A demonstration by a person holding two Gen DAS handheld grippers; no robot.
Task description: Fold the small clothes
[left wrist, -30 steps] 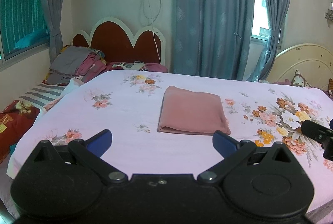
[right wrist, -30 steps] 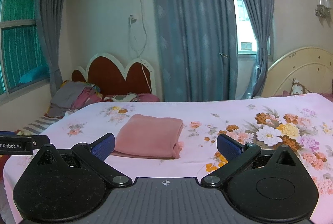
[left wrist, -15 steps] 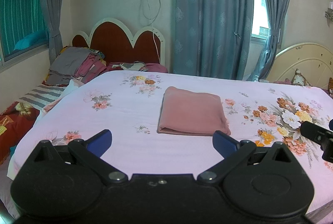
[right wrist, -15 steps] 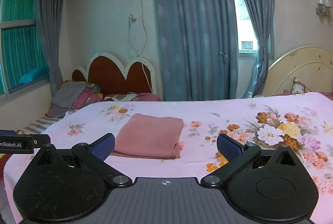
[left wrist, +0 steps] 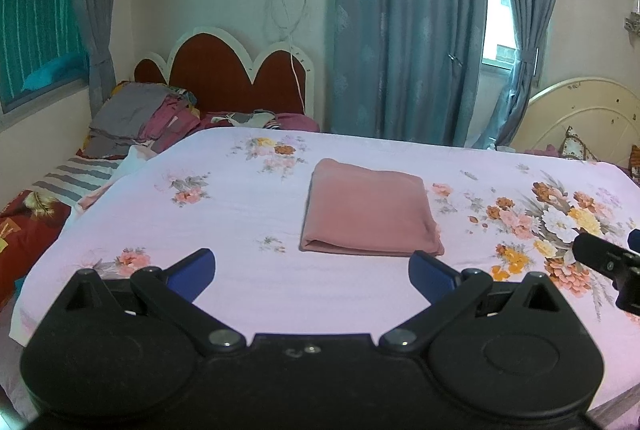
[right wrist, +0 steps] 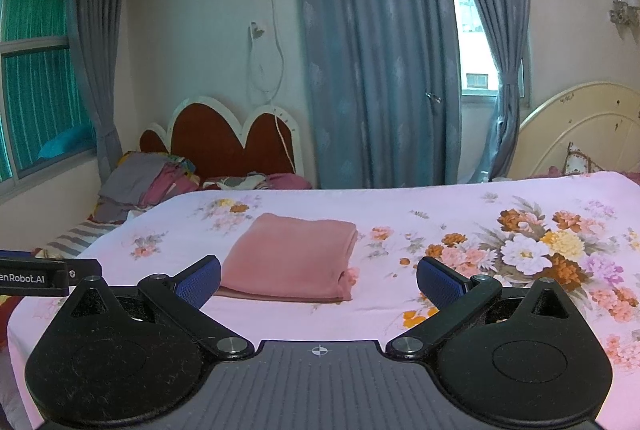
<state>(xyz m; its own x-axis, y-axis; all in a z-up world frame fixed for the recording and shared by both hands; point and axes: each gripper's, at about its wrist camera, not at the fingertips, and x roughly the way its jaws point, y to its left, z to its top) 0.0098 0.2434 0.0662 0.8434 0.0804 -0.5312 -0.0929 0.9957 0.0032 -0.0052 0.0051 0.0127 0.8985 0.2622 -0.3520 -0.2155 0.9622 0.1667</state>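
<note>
On the bed with the pale pink floral sheet point(left wrist: 248, 230), at about twelve o'clock from both cameras, a dusty-pink soft fabric garment folded into a flat rectangle point(left wrist: 370, 208) is lying alone, apart from both tools. Item: folded bundle, edges squared, closed fold running along its near-right side, layered open edge showing at the near end in the right wrist view point(right wrist: 288, 258). Long axis is running near-to-far, from six towards twelve o'clock, tilting slightly right. Judged finished, which is likely why it is sitting untouched mid-bed. Left gripper point(left wrist: 312, 272) is hovering short of it, jaws spread wide, holding nothing. Right gripper point(right wrist: 320, 280) is doing likewise, wide and empty; garment appearing at its eleven o'clock. Heap of grey and maroon unfolded clothes point(left wrist: 144, 118) is waiting at ten o'clock by the red scalloped headboard point(left wrist: 236, 78).
</note>
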